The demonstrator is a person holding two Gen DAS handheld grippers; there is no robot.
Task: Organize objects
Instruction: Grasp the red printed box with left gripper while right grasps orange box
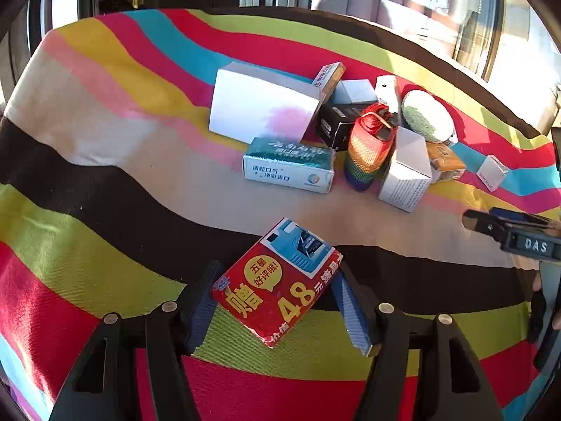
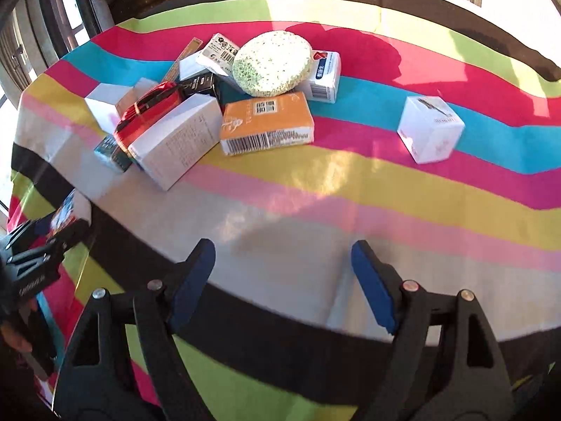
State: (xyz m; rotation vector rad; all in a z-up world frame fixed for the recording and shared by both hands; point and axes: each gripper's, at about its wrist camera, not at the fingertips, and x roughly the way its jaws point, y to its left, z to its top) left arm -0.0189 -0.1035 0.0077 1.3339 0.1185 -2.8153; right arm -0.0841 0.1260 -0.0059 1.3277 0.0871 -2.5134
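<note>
Between my left tool [image 1: 275, 301] fingers: red box [image 1: 277, 286], pads touching both sides. Only right view shows my right tool [image 2: 282, 280] apart, over bare table [image 2: 280, 217].

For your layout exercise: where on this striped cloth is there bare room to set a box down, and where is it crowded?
Free: the cloth between the orange box and the small white box, and the near stripes ahead of the right gripper. Crowded: the heap around the green sponge.
</note>
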